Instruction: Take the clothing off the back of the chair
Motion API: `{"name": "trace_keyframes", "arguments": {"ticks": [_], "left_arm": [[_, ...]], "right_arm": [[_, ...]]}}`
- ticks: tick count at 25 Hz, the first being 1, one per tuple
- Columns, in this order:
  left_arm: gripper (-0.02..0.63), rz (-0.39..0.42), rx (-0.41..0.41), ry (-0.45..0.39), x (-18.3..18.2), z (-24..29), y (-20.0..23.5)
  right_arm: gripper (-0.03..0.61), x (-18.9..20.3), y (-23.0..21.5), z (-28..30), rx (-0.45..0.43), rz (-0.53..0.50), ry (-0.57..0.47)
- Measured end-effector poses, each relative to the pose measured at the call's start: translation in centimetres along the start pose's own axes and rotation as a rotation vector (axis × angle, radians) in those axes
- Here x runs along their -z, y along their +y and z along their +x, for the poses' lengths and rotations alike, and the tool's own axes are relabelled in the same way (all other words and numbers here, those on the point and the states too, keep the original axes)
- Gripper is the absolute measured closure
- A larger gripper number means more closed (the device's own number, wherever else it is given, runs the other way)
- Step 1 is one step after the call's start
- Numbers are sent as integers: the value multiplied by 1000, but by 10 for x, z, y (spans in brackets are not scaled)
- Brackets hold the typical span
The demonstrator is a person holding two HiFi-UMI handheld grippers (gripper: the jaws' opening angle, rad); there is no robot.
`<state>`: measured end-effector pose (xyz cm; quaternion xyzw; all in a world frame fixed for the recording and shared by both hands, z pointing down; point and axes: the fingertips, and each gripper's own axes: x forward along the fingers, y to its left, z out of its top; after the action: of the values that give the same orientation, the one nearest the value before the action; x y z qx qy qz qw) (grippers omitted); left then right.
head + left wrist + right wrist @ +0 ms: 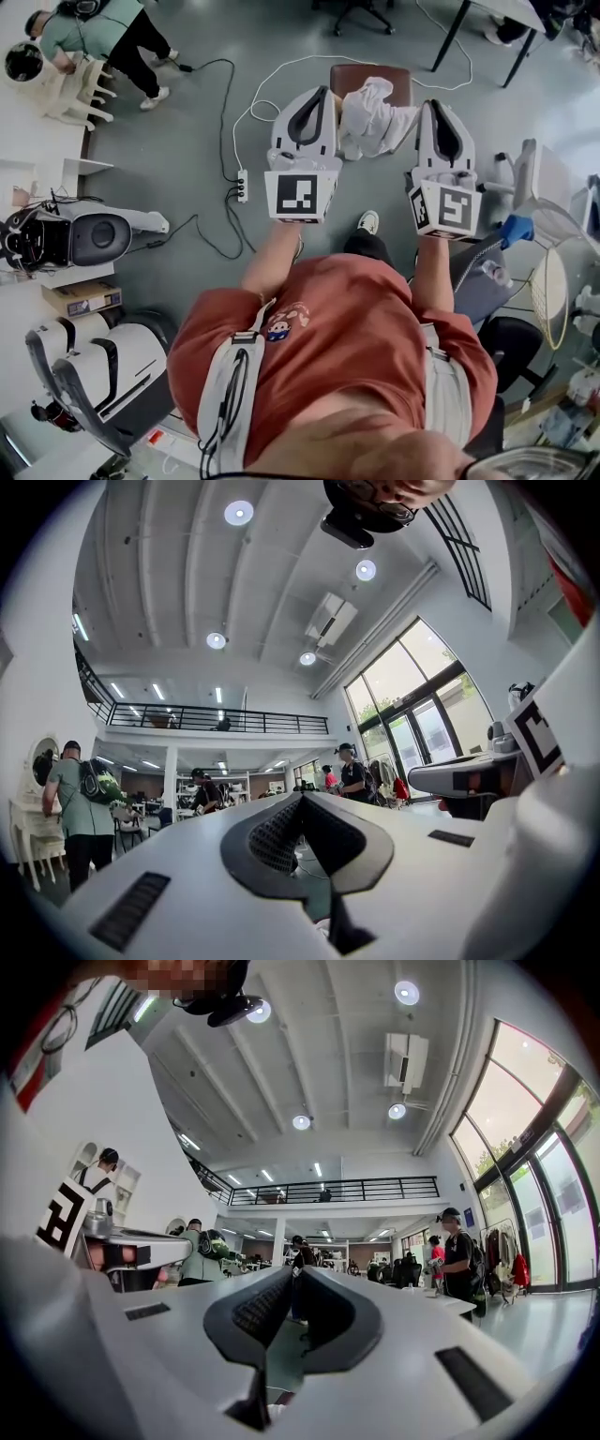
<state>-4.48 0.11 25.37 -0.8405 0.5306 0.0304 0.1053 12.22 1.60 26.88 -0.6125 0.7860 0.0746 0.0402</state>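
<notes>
2 hand-held grippers out front in head view: left hand-held gripper [322,94] and right hand-held gripper [437,108], both aimed at brown chair [401,82] on grey floor [187,122]. White clothing [370,117] is draped over the chair back and sits btwn the two tips in frame; neither grips it.

Left gripper view: jaws clenched tip to tip, nothing btwn. Bkgd is a hall w/ ceiling lights and a person in green top [80,803].

Right gripper view: same, jaws clenched, empty. Balcony railing [328,1190] behind.
</notes>
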Motion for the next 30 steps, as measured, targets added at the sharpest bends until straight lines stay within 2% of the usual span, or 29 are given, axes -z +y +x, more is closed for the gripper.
{"name": "trace_keyframes", "arguments": {"ticks": [3, 8, 11, 14, 17, 20, 30], "left_arm": [[600, -3, -4, -7, -2, 40, -7], [600, 5, -8, 47, 8, 92, -16], [600, 13, -12, 2, 8, 118, -19], [600, 14, -21, 12, 7, 133, -16], [600, 13, -23, 20, 10, 144, -8], [600, -5, -17, 57, 28, 152, 6], [600, -26, -14, 51, 58, 173, 91]], "right_arm": [[538, 3, -32, 28, -3, 6, -4], [537, 13, -74, 65, -5, 23, -4], [538, 17, -92, 81, 5, 53, -1], [538, 17, -99, 96, -4, 59, 1], [538, 22, -101, 110, -14, 50, 9], [538, 34, -94, 126, -6, 68, 20], [538, 43, -40, 201, 2, 28, 20]]}}
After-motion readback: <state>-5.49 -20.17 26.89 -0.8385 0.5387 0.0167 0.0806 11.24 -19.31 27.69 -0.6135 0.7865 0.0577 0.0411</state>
